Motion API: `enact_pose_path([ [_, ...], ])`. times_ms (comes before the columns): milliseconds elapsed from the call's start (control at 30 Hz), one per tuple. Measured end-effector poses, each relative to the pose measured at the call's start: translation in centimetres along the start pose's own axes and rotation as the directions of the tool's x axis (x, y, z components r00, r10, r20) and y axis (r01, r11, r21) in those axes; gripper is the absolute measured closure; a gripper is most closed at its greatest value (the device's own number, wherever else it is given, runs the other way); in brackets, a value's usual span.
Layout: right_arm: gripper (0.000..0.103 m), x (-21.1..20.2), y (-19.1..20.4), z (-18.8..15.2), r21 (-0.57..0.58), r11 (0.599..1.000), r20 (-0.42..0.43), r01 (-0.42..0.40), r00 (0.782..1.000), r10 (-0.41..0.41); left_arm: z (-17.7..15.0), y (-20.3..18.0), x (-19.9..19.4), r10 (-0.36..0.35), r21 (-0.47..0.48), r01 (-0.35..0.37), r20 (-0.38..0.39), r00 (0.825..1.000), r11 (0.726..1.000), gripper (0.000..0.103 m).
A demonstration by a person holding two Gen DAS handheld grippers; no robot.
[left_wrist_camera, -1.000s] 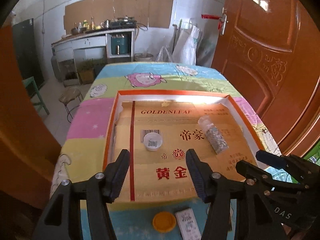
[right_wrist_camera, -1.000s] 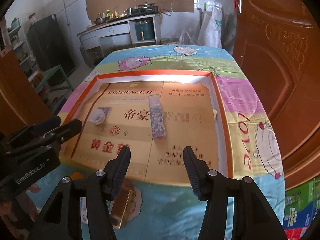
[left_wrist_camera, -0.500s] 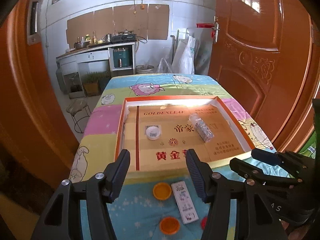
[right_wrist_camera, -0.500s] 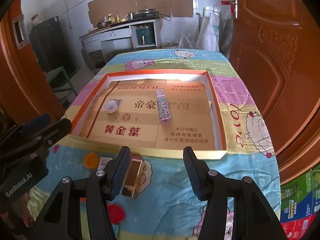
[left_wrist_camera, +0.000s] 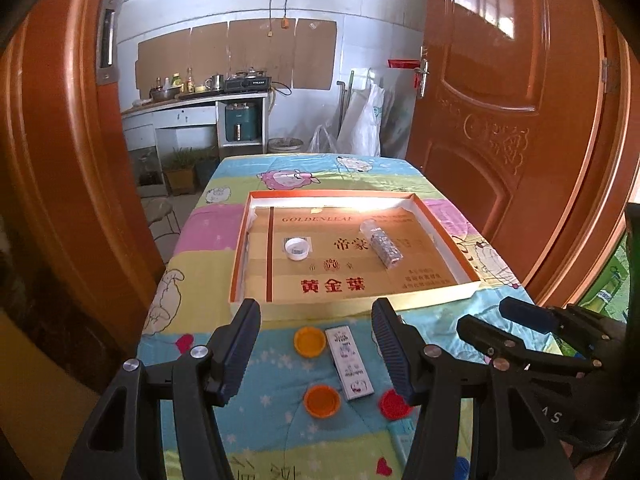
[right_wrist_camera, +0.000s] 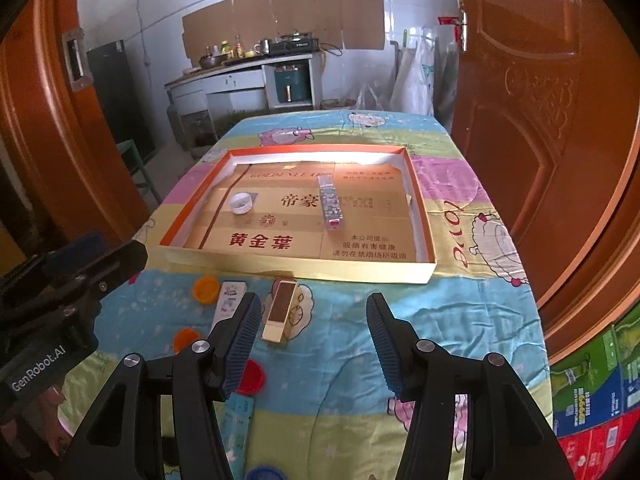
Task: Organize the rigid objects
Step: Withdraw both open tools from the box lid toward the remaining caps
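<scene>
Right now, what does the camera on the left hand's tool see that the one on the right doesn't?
Only the left wrist view shows the left gripper with its open jaws. Only the right wrist view shows the gold box on the cloth and the stacked cartons beside the table. Both show the orange-rimmed tray holding a white cap and a clear tube, plus orange caps near it.

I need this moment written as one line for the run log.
left gripper: open, empty | right gripper: open, empty | shallow orange-rimmed cardboard tray: holds white round cap, clear patterned tube
</scene>
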State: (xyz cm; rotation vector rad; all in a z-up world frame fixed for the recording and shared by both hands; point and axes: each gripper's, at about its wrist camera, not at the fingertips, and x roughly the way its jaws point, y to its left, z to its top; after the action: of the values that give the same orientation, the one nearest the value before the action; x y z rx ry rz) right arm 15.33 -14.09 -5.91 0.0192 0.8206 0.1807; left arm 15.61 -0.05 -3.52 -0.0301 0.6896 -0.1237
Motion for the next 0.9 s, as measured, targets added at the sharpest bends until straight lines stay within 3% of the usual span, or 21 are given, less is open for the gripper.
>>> enact_pose_path([
  [900, 0.046, -5.7, 1.7, -8.9, -0.009, 1.000, 0.043, -0.009, 0.999, 0.010, -9.1, -0.2, -5.7, 0.004, -0.015, -0.004, 0.022, 1.000, 1.000, 0.045],
])
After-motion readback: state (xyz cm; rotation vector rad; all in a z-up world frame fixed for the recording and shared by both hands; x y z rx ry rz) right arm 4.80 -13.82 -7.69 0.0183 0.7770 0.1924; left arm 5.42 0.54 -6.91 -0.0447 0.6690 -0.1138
